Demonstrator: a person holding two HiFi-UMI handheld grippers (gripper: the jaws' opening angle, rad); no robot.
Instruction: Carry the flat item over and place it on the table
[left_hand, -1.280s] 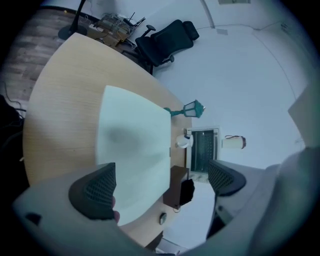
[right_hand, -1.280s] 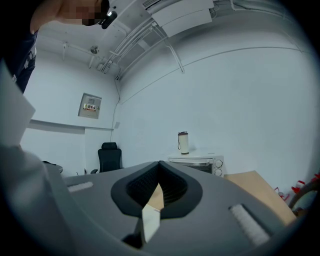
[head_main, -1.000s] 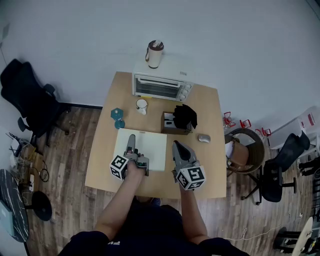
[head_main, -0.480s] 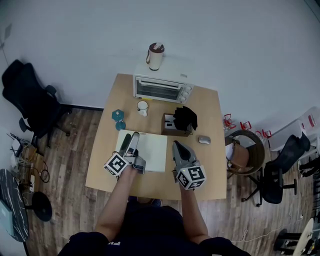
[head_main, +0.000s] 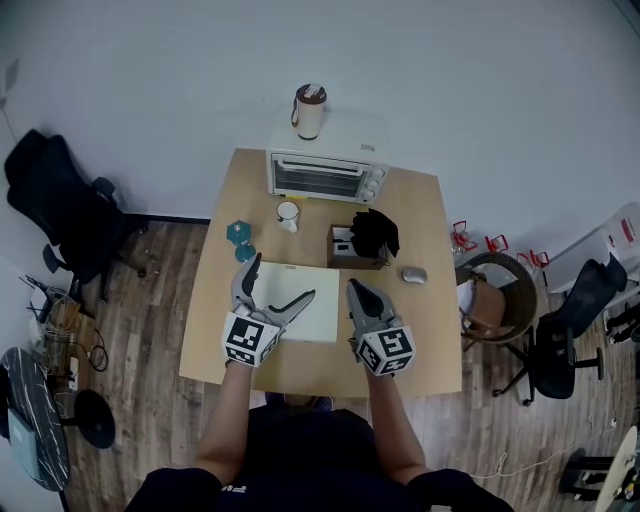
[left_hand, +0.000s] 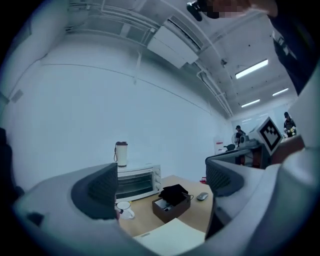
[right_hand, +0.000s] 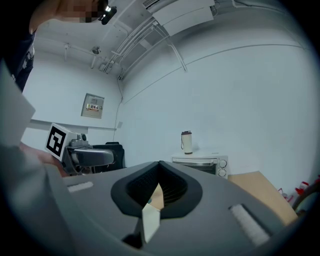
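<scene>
the left gripper (head_main: 284, 277) is found released over the white sheet (head_main: 318, 325) laid flat on the table (head_main: 420, 335), the right gripper (head_main: 352, 288) clenched beside it.

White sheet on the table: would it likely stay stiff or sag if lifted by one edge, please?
The white sheet lies flat with straight edges, so probably thin, light, and may sag. Flush on the table, its edge could be hard to catch.

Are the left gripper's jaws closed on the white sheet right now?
No: the left gripper has its jaws wide apart with nothing between them, and the white sheet lies flat on the table beneath.
</scene>
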